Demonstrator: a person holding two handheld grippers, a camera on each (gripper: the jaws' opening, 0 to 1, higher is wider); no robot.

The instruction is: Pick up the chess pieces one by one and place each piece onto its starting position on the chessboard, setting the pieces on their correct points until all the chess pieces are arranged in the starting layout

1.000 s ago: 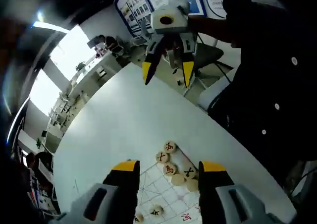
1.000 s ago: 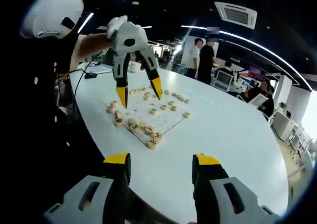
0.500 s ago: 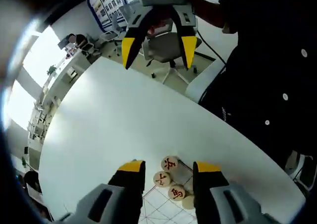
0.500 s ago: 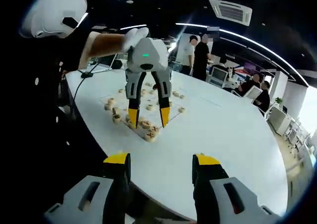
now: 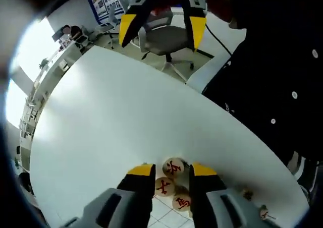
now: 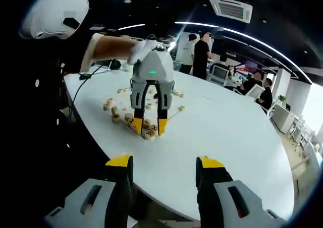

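One piece [image 5: 173,167] at the chessboard's [image 6: 171,112] near corner sits between your left gripper's [image 5: 168,169] parted jaws, seemingly untouched: close gently, while your right gripper [image 6: 164,163] hangs wide apart.

Two claws: left claw [image 6: 150,127], right claw [image 5: 162,23]. One chessboard [image 6: 174,109] on one tabletop [image 6: 227,132]. Three red-marked chess pieces [image 5: 173,167] sit between the left claw's tips.

Window glare [image 5: 17,81] washes left gripper view; ceiling light strips [image 6: 237,34] overhead; fisheye edges blurred, dark.
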